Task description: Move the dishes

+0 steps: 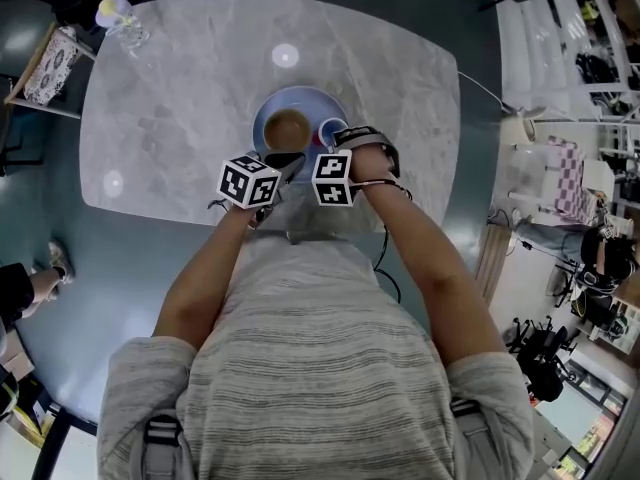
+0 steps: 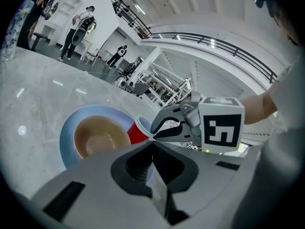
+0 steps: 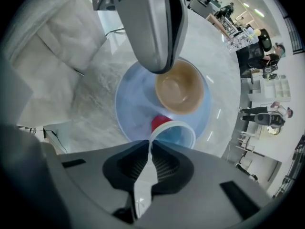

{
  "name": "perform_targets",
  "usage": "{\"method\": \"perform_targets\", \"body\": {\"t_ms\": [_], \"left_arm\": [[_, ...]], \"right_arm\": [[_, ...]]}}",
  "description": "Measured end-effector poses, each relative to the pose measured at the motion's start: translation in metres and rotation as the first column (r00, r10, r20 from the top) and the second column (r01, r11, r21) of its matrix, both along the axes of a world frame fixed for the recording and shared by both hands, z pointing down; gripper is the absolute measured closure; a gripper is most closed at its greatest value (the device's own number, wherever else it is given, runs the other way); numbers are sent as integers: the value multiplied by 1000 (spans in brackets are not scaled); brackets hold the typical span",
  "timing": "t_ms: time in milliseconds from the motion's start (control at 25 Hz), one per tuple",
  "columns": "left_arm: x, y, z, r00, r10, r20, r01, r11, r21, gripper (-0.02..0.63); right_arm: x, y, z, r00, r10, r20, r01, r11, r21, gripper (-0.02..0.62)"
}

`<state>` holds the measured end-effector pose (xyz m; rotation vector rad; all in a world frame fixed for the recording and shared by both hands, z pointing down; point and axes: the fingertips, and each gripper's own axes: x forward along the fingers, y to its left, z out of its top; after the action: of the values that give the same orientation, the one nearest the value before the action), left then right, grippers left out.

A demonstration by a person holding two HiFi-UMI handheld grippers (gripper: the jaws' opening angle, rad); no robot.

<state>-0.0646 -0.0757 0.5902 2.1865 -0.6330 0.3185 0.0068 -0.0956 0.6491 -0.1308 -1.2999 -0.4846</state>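
Note:
A blue plate [image 1: 300, 95] lies on the marble table [image 1: 170, 118] near its front edge. On the plate sit a brown bowl [image 1: 288, 128] and a red cup [image 1: 331, 130] with a white rim. My left gripper [image 1: 285, 164] is shut on the plate's near rim [image 2: 66, 132], just in front of the bowl [image 2: 97, 137]. My right gripper [image 1: 342, 140] is shut on the rim of the cup [image 3: 174, 132], which leans over the plate [image 3: 136, 104] beside the bowl [image 3: 180, 87]. The two grippers are close together; the left gripper [image 3: 159, 67] shows from the right one.
A glass vase with flowers [image 1: 120, 16] stands at the table's far left corner. A patterned chair [image 1: 45, 63] is beside that corner. People stand far off [image 2: 78, 25]. A cluttered shelf and bags [image 1: 560, 183] lie to the right of the table.

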Motion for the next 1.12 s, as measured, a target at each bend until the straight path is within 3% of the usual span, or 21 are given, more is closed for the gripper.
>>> {"method": "perform_targets", "body": {"t_ms": [360, 560, 800, 960, 1120], "left_arm": [[-5, 1, -1, 1000, -13, -8, 13, 1000, -1, 586], [-5, 1, -1, 1000, -10, -11, 10, 1000, -6, 586], [-4, -2, -1, 1000, -14, -15, 14, 1000, -9, 586], [-2, -4, -2, 1000, -11, -17, 11, 1000, -8, 586], [0, -5, -4, 1000, -5, -15, 5, 1000, -3, 586]], "right_arm": [[-5, -3, 2, 999, -37, -15, 37, 999, 30, 554], [-6, -4, 2, 1000, -3, 13, 3, 1000, 14, 502], [-8, -4, -7, 992, 70, 106, -72, 997, 13, 497], [-12, -5, -19, 959, 170, 227, -176, 984, 7, 497], [-13, -3, -35, 888, 282, 362, -296, 955, -20, 497]]}}
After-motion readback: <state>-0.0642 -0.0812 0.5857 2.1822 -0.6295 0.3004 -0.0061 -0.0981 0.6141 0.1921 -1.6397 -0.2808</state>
